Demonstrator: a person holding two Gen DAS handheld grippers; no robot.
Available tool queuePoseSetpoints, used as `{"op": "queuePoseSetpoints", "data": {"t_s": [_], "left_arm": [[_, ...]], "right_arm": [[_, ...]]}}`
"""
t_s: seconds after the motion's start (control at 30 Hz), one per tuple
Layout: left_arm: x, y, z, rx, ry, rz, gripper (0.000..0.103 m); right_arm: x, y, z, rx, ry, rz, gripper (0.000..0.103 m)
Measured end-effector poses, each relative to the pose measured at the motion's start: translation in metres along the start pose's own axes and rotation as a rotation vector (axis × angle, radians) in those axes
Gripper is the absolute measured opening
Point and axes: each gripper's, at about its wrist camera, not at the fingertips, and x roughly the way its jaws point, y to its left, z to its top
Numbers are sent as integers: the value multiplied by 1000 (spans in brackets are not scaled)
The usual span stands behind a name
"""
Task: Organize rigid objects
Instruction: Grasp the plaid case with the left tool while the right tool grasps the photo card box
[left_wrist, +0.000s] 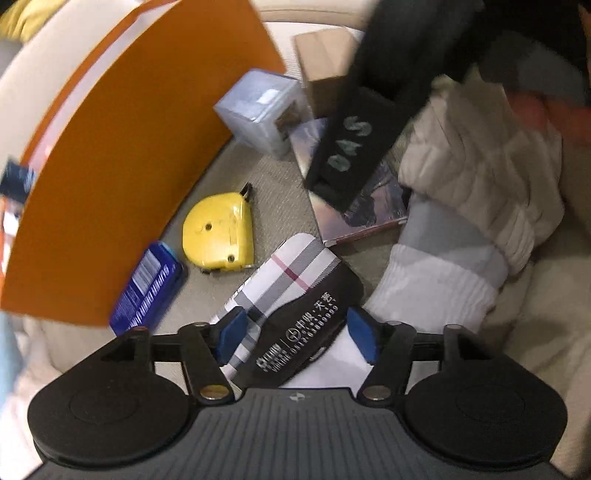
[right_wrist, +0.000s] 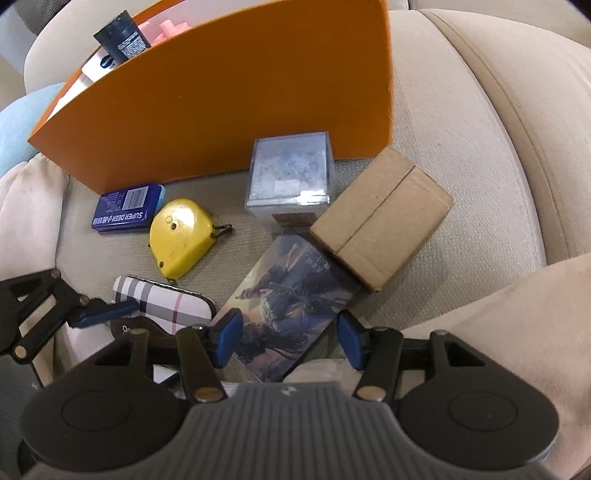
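Note:
My left gripper (left_wrist: 297, 332) points down and stands open. A plaid glasses case (left_wrist: 280, 280) with a black printed end lies between its blue pads on the cushion. In the right wrist view one of its fingers (right_wrist: 107, 312) sits beside the case (right_wrist: 166, 301). My right gripper (right_wrist: 290, 338) is open around the near end of a flat box printed with a painting (right_wrist: 291, 306), which lies on the seat. A yellow tape measure (left_wrist: 218, 232) (right_wrist: 181, 236) and a blue packet (left_wrist: 147, 288) (right_wrist: 125, 212) lie by the orange bin (left_wrist: 129, 166) (right_wrist: 240, 92).
A clear plastic cube (right_wrist: 290, 173) and a cardboard box (right_wrist: 380, 221) stand behind the painted box. Bottles and pink items show inside the orange bin. A person's white sock (left_wrist: 436, 280) and beige trouser leg (left_wrist: 480, 173) lie to the right. Everything rests on a beige sofa cushion (right_wrist: 461, 147).

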Motion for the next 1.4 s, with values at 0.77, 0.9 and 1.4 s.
{"op": "queuePoseSetpoints", "data": {"t_s": [0.77,0.9,1.4], "left_arm": [[-38,40,-48,-255,-103,32,53],[-17,9,-30,-19,-40,62,55],[13,-9,-48,132,34,83,83]], "right_arm": [[8,4,13,51,-5,135,58],[14,6,22,73,10,148,59],[25,9,27,84,2,203,71]]}}
